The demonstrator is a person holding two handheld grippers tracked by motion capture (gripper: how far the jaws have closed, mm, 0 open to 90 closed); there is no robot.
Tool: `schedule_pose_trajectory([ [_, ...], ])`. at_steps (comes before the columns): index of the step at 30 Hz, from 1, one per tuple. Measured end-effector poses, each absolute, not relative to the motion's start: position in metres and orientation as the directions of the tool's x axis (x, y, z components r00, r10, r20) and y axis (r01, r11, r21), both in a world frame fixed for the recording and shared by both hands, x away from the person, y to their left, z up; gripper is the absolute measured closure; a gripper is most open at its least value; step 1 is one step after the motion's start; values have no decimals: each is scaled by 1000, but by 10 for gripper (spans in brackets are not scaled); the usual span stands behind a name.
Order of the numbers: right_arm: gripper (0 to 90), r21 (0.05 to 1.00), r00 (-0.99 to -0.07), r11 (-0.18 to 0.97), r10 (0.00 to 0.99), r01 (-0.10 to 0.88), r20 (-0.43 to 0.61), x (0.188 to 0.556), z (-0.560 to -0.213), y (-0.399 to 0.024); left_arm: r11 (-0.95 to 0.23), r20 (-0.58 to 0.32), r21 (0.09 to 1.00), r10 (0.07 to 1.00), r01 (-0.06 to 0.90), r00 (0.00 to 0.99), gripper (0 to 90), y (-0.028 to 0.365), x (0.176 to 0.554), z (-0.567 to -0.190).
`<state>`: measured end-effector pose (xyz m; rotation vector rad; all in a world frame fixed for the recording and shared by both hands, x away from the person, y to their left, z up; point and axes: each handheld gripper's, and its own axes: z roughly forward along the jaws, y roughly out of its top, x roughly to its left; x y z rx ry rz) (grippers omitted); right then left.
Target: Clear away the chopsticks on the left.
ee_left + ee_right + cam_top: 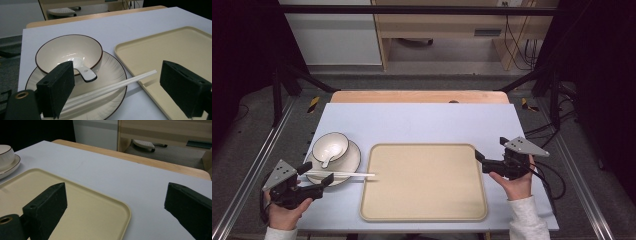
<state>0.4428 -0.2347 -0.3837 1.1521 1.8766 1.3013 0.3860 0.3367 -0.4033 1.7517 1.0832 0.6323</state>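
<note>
**Nearly on the chopsticks: left gripper lined up, right one idle**

Leftmost, the left gripper (318, 181) sits at the table's near-left corner, jaws spread wide and holding nothing. Just ahead of it lie 2 white chopsticks (343, 175), slim, smooth and glossy, their long axis running left to right: one end rests on the plate (352, 161), the tips reach over the tray's left rim. In the left gripper view they pass between the open jaws, nearer the left one, so this hand is plainly the closer; a grasp would likely mean closing across that axis.

The plate is cream ceramic with a dark rim and faint ribbing. On it stands a matching round bowl (331, 146) holding a white ceramic spoon (327, 158).

The tray (424, 210) is beige, matte plastic, rounded-cornered, bare. At its right edge the right gripper (478, 157) hovers, jaws likewise apart and empty.
</note>
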Motion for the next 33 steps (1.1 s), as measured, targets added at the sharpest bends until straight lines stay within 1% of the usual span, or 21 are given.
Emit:
schedule_pose_trajectory([
  [10,48,931,-463,154,886,331,18,443,-384,-234,-193,-34,883,882,427,470,137,348,380,-414],
  [15,48,929,-466,156,885,335,20,443,-385,-232,-226,-17,863,881,452,472,163,348,385,-422],
  [16,48,929,-468,159,883,336,18,444,-385,-232,-253,6,850,882,463,472,176,347,388,-426],
  [20,48,927,-469,162,883,337,16,444,-386,-231,-273,22,837,883,475,469,205,346,393,-432],
  [23,48,926,-471,161,882,341,20,445,-386,-231,-290,35,826,882,483,470,245,346,398,-437],
  [24,48,924,-472,170,882,342,13,445,-387,-230,-305,47,818,881,488,471,271,346,402,-440],
  [29,48,921,-474,173,881,348,14,446,-389,-228,-328,69,803,881,498,468,321,344,409,-447],
  [31,48,919,-477,178,879,351,12,447,-390,-227,-347,93,795,881,498,465,352,342,413,-451],
  [33,48,919,-475,179,880,350,10,447,-390,-227,-352,99,793,880,497,464,359,342,414,-452],
])
